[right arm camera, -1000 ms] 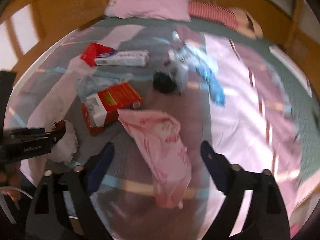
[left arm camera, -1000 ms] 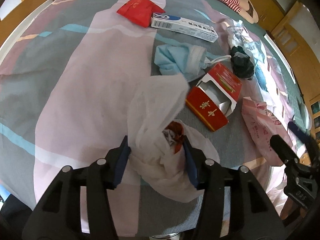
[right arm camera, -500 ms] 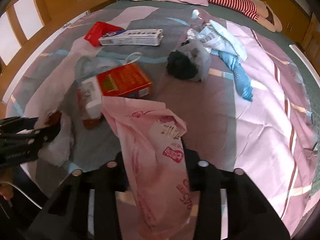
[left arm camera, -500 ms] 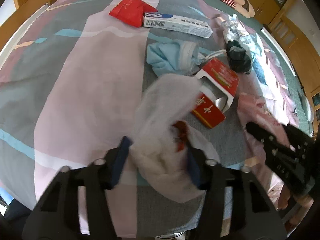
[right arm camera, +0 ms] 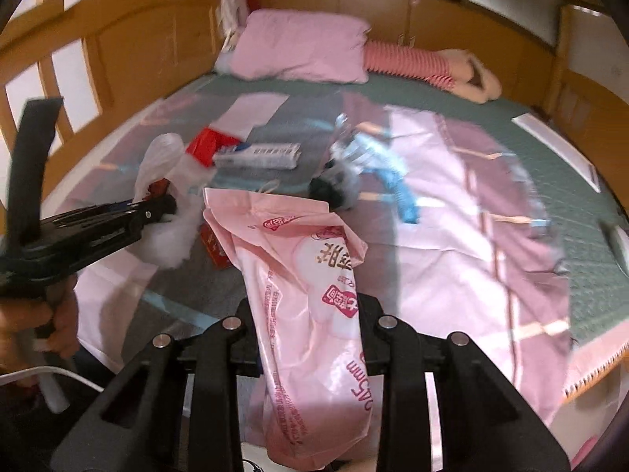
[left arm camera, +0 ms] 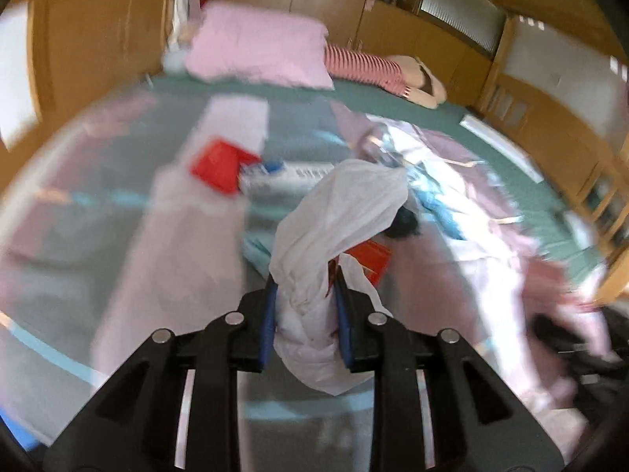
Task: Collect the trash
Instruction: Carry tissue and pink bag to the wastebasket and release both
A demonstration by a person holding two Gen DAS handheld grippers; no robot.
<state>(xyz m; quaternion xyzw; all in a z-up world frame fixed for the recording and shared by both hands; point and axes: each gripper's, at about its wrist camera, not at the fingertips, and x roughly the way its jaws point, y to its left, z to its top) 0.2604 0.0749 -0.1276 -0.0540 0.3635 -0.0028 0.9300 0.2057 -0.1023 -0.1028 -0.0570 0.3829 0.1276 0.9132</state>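
Note:
A crumpled white plastic bag (left arm camera: 338,212) with something red inside hangs lifted off the bed, and my left gripper (left arm camera: 304,287) is closing on it with its blue pads pressing its neck. The right wrist view shows that left gripper (right arm camera: 157,206) and white bag (right arm camera: 161,157) at the left. My right gripper (right arm camera: 308,303) is closing on a pink printed plastic bag (right arm camera: 298,259), which stands up between its jaws and droops below them. On the bed still lie a red packet (right arm camera: 200,143), a toothpaste box (right arm camera: 259,155), a red carton (right arm camera: 214,246) and a black lump (right arm camera: 330,190).
The bed's pink and grey quilt (right arm camera: 452,216) carries a blue strip of cloth (right arm camera: 401,192) and crinkled wrappers (right arm camera: 354,145). A pink pillow (right arm camera: 302,47) and a striped plush (right arm camera: 412,59) lie at the head. Wooden panels surround the bed. A hand (right arm camera: 35,330) grips the left tool.
Both grippers have risen and tilted up, so the headboard now shows. The right jaws went from wide open to pinching the pink bag. The left jaws tightened on the white bag and lifted it.

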